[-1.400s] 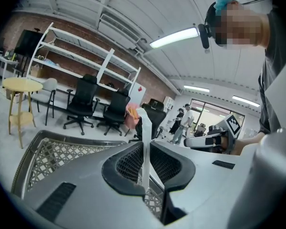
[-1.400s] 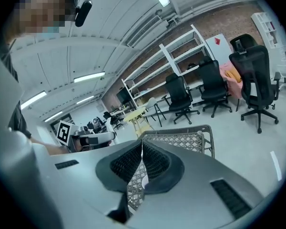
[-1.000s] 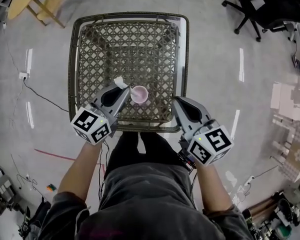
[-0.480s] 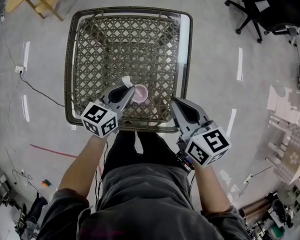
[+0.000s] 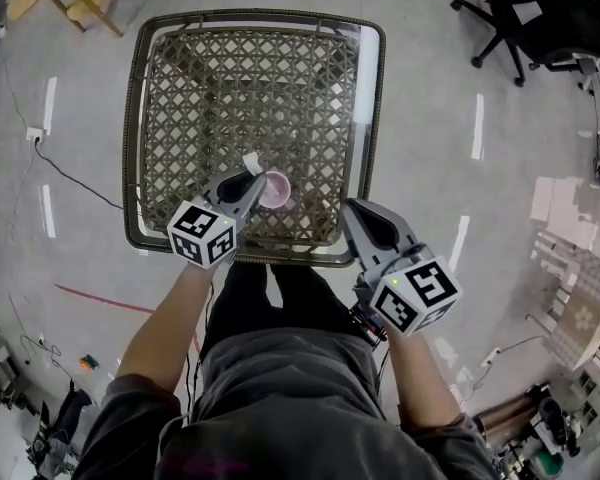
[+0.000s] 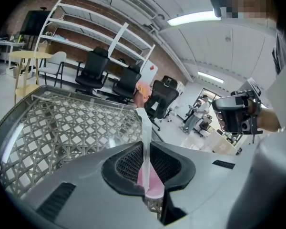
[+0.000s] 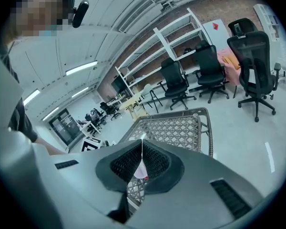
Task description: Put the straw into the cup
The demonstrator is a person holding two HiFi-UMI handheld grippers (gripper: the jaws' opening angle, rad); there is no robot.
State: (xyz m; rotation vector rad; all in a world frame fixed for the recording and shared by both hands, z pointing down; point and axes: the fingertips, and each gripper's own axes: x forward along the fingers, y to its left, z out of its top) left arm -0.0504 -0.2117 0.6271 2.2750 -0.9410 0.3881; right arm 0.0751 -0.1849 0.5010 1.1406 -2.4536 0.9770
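Left tool [image 5: 248,182] clamped on straw [image 6: 146,142], axis near upright, lower end over cup [image 5: 278,190]; right tool [image 5: 352,211] closed.

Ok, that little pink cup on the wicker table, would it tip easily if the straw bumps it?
Probably yes: the cup looks small and empty, so likely light. It stands alone on the table, nothing bracing it. The straw in the left gripper looks thin, so a nudge should be gentle.
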